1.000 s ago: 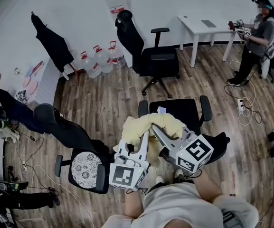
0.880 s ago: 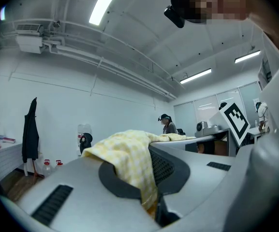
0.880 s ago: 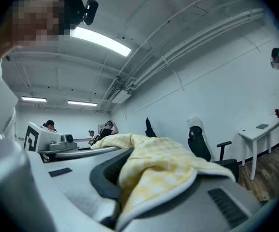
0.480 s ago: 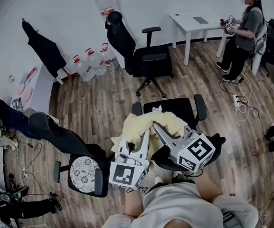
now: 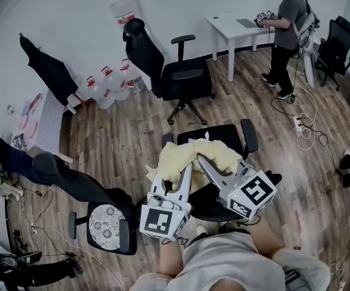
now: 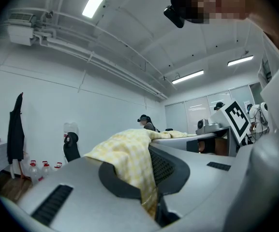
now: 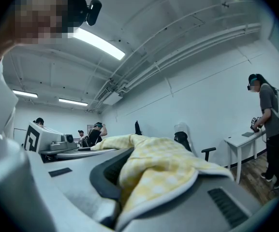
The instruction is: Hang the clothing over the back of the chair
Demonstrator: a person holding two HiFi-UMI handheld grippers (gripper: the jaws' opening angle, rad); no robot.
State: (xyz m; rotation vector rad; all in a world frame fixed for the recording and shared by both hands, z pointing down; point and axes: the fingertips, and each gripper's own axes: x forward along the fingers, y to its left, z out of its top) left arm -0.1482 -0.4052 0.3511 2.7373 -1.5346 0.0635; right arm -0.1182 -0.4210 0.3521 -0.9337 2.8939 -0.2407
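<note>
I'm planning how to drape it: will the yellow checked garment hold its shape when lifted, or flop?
Likely floppy: the yellow garment drapes in folds over the left gripper and right gripper. Probably light, since two pinched spots carry it. It may slip off the chair back unless draped evenly.

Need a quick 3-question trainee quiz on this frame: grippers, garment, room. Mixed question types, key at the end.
1. True or false: the left gripper is empty.
2. Where is the yellow checked garment?
A. Draped over the back of a chair
B. Held up by both grippers over the nearest black chair
C. Lying on the floor
3. Fill in: the person standing at the white table is at the head view's upper ____.

Key
1. False: its jaws are shut on the yellow checked garment, and so are those of the right gripper.
2. B
3. right
</note>
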